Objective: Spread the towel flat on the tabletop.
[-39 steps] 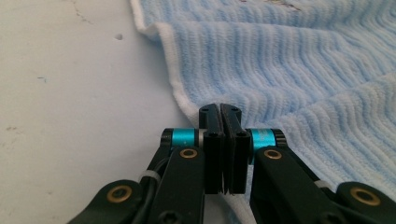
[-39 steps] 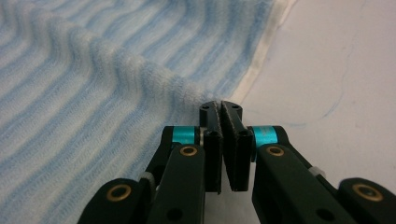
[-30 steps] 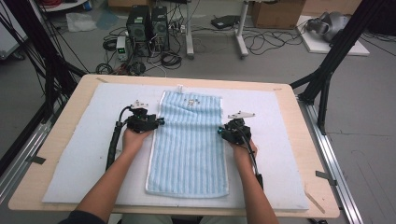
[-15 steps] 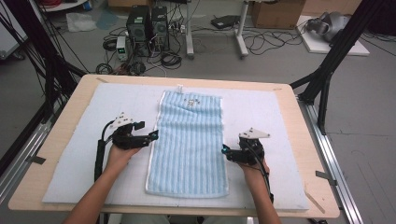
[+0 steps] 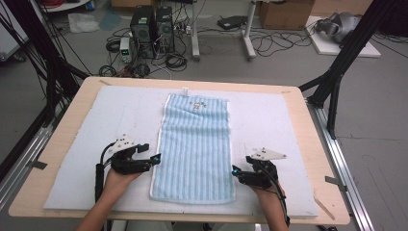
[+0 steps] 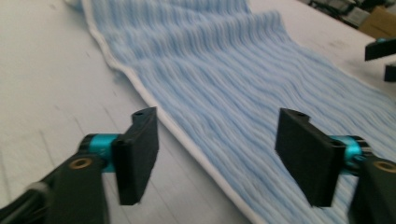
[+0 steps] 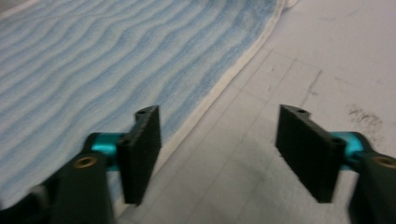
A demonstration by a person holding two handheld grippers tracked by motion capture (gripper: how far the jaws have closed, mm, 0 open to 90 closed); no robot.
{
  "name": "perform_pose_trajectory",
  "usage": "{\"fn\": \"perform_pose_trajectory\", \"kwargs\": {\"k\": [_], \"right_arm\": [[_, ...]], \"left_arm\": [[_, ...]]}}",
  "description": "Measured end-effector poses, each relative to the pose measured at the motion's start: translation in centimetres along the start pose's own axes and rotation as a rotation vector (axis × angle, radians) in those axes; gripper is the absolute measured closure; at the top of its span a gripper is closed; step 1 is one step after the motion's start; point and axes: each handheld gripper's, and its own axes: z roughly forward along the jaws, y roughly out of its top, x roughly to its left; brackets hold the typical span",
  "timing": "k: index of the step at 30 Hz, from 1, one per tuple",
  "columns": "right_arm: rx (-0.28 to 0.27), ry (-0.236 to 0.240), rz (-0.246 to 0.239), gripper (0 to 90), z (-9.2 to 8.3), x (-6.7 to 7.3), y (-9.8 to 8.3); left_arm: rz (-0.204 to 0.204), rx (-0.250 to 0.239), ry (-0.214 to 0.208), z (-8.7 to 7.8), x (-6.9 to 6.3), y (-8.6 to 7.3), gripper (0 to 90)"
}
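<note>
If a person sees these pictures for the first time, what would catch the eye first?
Most striking is the light blue striped towel, spread flat and lengthwise in the middle of the white mat. The left gripper and right gripper sit at its two long edges near the person's end, jaws open and holding nothing. Beyond the table, computers and tangled cables lie on the floor.

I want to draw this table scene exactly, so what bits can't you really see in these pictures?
- Small white tag with dark marks on the light blue striped towel, high view: too small to read.
- Towel's underside: hidden by the towel itself lying flat on the white padded mat.
- Person's forearms, high view: cut off by the bottom edge.
- Dark smudge on the mat, right gripper view: blurred.
</note>
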Motion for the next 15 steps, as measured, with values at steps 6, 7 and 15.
{"fn": "perform_pose_trajectory", "kwargs": {"k": [6, 7, 15], "right_arm": [[0.019, 0.030, 0.043, 66.6, -0.1, 1.0, -0.4], [0.026, 0.041, 0.041, 67.5, 0.0, 1.2, -0.3], [0.081, 0.020, -0.033, 80.8, 1.2, 2.5, 0.1]], "left_arm": [[0.014, 0.095, -0.030, -0.2, -1.4, -0.6, 53.3], [0.024, 0.109, -0.028, -0.1, -1.5, -0.6, 54.5], [0.104, 0.194, -0.020, 0.4, -2.6, -0.8, 78.3]]}}
